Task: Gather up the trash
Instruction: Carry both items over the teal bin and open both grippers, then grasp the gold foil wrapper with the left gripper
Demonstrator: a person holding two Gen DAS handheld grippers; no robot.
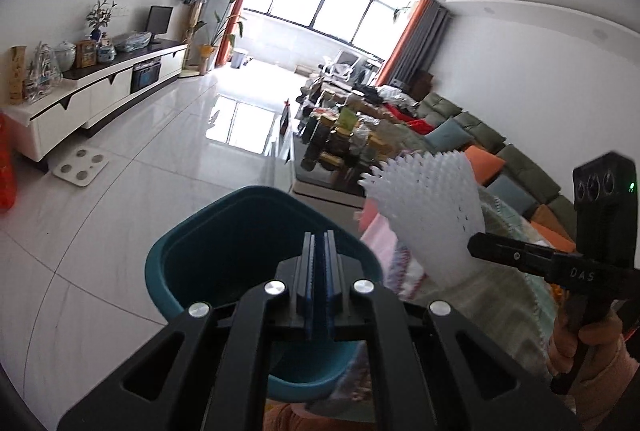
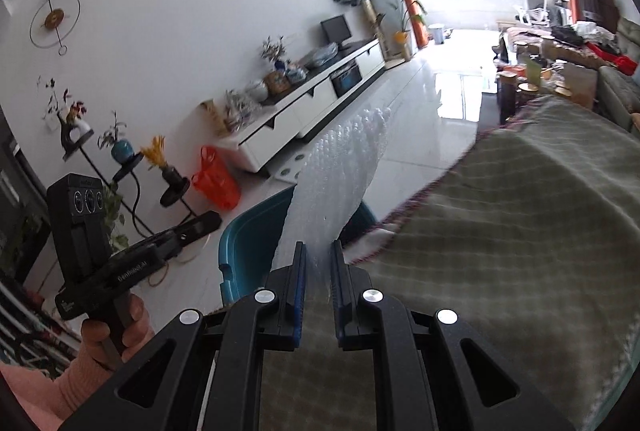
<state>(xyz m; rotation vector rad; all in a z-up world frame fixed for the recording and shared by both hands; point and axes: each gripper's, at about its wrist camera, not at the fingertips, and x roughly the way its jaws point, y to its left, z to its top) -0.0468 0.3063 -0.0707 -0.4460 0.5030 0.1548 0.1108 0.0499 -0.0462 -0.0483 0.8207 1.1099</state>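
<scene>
Clamped on a sheet of white bubble wrap [image 2: 340, 175], the right gripper [image 2: 318, 251] has its blue pads [image 2: 298, 295] pressing the lower end of the sheet, which stands up from the fingers and fans out above them; in the left wrist view the same wrap [image 1: 428, 207] sticks out past the tip of the right gripper [image 1: 478, 243] as a pale, dimpled fan with a jagged upper edge; the left gripper [image 1: 319, 243] has its fingers [image 1: 308, 271] pressed flat together with nothing between them; directly beyond and below them sits a teal bin [image 1: 176, 259], its open mouth facing up, standing on the glossy white floor [image 1: 120, 215] just beside the edge of a table draped in a greenish checked cloth [image 2: 520, 231]; in the right wrist view the bin [image 2: 248, 247] shows behind the wrap, close to the cloth's fringed edge; the wrap is in the air near the bin's rim on the table side, not inside it; a hand [image 2: 116, 327] in a pink sleeve grips the left gripper's handle; farther off, an orange plastic bag [image 2: 216, 179] sits on the floor by a long white cabinet [image 2: 304, 115].
</scene>
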